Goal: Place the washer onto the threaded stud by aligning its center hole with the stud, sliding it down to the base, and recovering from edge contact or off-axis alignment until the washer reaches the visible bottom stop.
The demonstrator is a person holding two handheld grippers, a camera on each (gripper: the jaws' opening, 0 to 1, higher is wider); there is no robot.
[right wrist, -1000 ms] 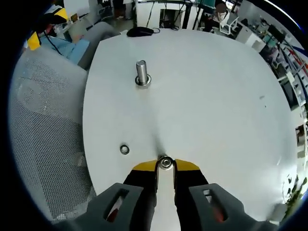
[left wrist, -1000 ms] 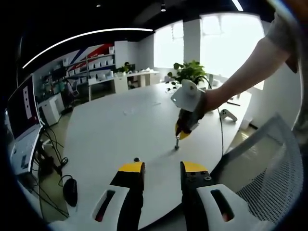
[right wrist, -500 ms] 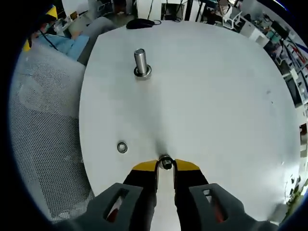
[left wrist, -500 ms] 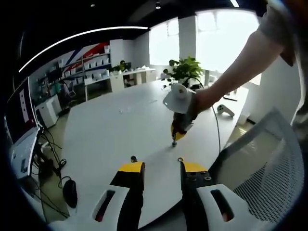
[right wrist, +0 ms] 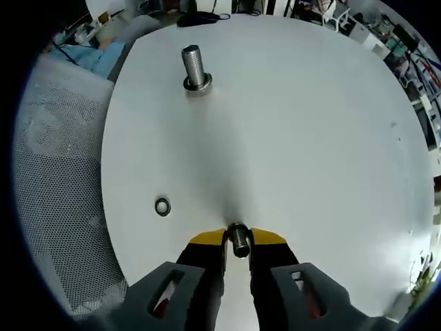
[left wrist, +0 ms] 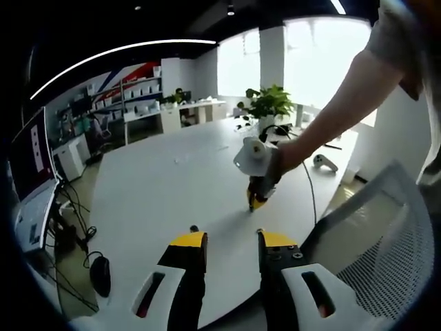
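Note:
A threaded steel stud (right wrist: 194, 69) stands upright on the white table (right wrist: 310, 138), far ahead and left of my right gripper (right wrist: 238, 238). That gripper is shut on a small metal washer (right wrist: 238, 241), held just above the tabletop. A second washer (right wrist: 162, 206) lies flat on the table to the left of the jaws. In the left gripper view, a person's hand holds the right gripper (left wrist: 258, 198) tip-down over the table. My left gripper (left wrist: 233, 241) hangs open near the table edge with nothing between its jaws. The stud's top (left wrist: 194, 228) peeks over its left jaw.
A grey mesh chair (right wrist: 55, 172) stands against the table's edge and also appears as a chair back (left wrist: 386, 241) in the left gripper view. A black mouse (left wrist: 100, 274) lies near the table edge. A cable (left wrist: 315, 186) runs across the table, and a potted plant (left wrist: 272, 103) stands beyond.
My right gripper has risen a little with the washer still held; the stud and the loose washer sit farther off in its view. The left gripper has stayed open and nearly still.

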